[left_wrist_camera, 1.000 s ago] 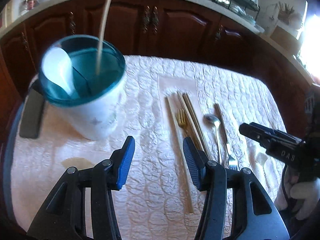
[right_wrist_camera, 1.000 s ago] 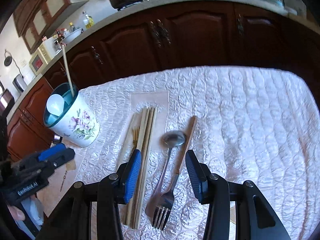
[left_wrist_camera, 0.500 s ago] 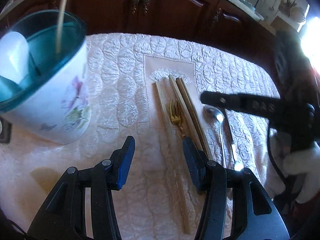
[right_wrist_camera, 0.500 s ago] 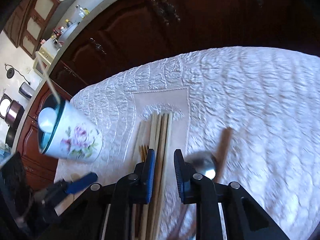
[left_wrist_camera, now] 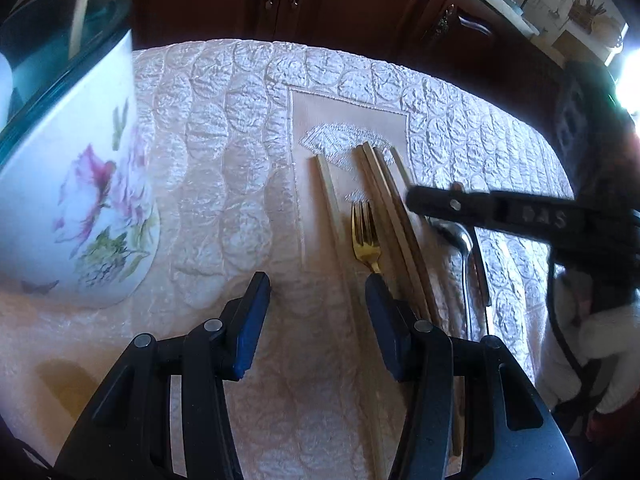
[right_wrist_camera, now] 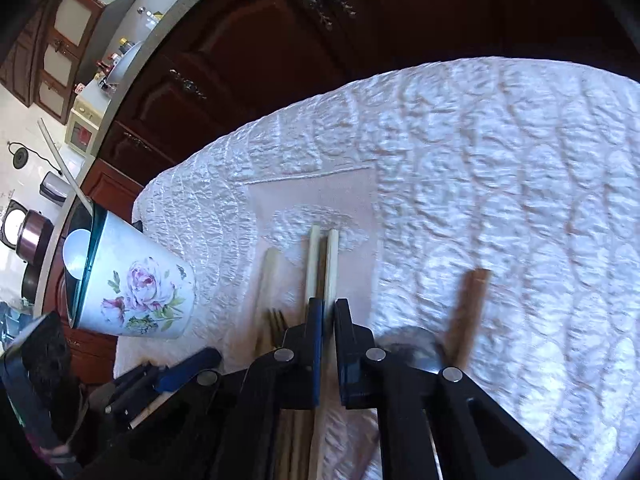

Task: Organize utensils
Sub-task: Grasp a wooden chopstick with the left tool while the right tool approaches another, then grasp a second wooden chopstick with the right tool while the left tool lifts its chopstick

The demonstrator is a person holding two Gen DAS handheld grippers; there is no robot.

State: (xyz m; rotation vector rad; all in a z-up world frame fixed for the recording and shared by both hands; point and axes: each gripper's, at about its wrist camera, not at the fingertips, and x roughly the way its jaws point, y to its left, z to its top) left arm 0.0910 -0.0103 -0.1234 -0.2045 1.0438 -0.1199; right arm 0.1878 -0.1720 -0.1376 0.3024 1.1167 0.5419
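Several pale chopsticks (left_wrist_camera: 384,200) lie side by side on a pink placemat (left_wrist_camera: 320,120), with a gold fork (left_wrist_camera: 364,236) among them. My right gripper (right_wrist_camera: 328,308) is shut on one chopstick (right_wrist_camera: 332,256), low over the mat; from the left wrist view its dark fingers (left_wrist_camera: 440,204) reach in from the right. A silver spoon (left_wrist_camera: 462,240) and a wooden-handled fork (right_wrist_camera: 468,304) lie just right of it. My left gripper (left_wrist_camera: 318,284) is open above the cloth with nothing gripped. The floral utensil holder (left_wrist_camera: 80,200) with a teal rim stands at the left, holding a white spoon (right_wrist_camera: 76,252) and a chopstick.
The table wears a white quilted cloth (right_wrist_camera: 500,200) with a yellowish stain (left_wrist_camera: 68,380) near the front left. Dark wooden cabinets (left_wrist_camera: 320,0) stand close behind the table. A gloved hand (left_wrist_camera: 600,340) holds the right gripper at the right edge.
The right gripper swung left from over the spoon and fork to the chopsticks, sank, and its jaws came together on one. The left gripper dropped closer to the cloth, staying open.
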